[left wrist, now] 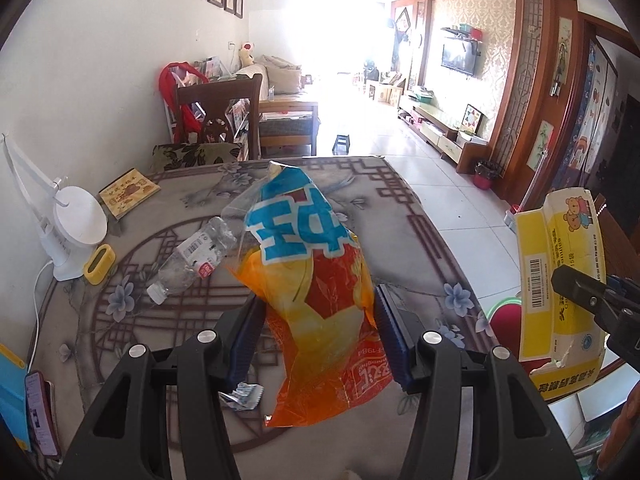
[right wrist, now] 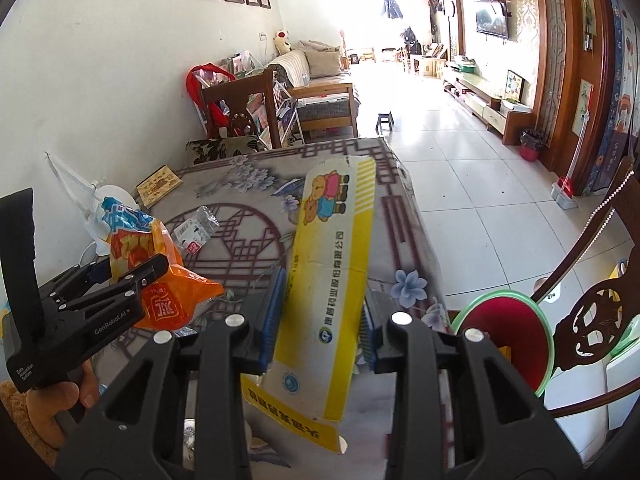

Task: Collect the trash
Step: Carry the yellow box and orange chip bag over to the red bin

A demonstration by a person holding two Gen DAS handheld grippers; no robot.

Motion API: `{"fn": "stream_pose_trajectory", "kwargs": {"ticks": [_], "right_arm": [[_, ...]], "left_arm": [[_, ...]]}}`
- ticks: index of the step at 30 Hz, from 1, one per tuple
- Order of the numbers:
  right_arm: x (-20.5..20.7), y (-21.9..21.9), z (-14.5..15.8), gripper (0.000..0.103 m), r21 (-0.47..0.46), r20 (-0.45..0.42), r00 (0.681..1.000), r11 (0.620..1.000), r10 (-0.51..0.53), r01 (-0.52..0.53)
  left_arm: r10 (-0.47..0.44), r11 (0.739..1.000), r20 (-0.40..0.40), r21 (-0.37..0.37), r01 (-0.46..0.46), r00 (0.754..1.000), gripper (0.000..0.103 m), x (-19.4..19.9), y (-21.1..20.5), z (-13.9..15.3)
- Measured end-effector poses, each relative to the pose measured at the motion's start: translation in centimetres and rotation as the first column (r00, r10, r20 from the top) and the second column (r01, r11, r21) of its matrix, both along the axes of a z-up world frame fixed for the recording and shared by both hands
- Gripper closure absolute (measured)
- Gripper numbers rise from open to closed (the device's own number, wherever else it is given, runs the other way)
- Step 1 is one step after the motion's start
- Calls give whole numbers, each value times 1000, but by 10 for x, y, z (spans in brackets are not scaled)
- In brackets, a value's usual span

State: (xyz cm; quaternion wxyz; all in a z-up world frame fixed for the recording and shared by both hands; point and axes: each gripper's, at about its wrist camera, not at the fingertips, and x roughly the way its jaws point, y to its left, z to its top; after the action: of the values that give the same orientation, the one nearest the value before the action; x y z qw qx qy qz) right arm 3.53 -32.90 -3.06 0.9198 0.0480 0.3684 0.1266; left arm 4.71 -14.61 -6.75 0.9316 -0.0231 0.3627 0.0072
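Two hand-held grippers are hovering over a patterned table (left wrist: 404, 204) in a bright living room, each carrying a piece of trash. The left gripper (left wrist: 316, 332) is clamping an orange and blue snack bag (left wrist: 308, 264) between its blue pads, the bag sticking up crumpled above the table. The right gripper (right wrist: 324, 316) is clamping a flattened yellow carton (right wrist: 332, 264) printed with cartoon bears, held upright between its pads.

Just past the table's right edge, low beside a wooden chair (right wrist: 592, 320), a red bin (right wrist: 508, 336) with a green rim is standing open; it is probably where the trash is going. Neither item is over it yet.

Judging from this, the task is partway along: two pieces are picked up but not dropped. A crushed clear bottle (left wrist: 192, 260) is lying on the table, and a small silver wrapper (left wrist: 244, 396) is lying near the left gripper. A book, a white fan and a yellow gadget look like belongings, not trash.
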Motion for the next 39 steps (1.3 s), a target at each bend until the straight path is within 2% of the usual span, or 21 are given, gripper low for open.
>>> {"fn": "stream_pose_trajectory", "kwargs": {"ticks": [12, 24, 34, 39], "right_arm": [[3, -43, -4, 70, 25, -8, 1000, 1000, -11, 11], [7, -85, -15, 70, 22, -37, 998, 998, -58, 59], [14, -131, -42, 70, 6, -107, 987, 992, -121, 122], [27, -167, -74, 70, -41, -161, 968, 981, -191, 187]], "left_arm": [[-10, 1000, -6, 30, 10, 1000, 52, -1, -44, 2], [-81, 996, -42, 31, 82, 996, 51, 8, -96, -7], [-130, 990, -91, 38, 134, 987, 51, 15, -133, -20], [-163, 985, -109, 37, 168, 981, 51, 22, -153, -25]]}}
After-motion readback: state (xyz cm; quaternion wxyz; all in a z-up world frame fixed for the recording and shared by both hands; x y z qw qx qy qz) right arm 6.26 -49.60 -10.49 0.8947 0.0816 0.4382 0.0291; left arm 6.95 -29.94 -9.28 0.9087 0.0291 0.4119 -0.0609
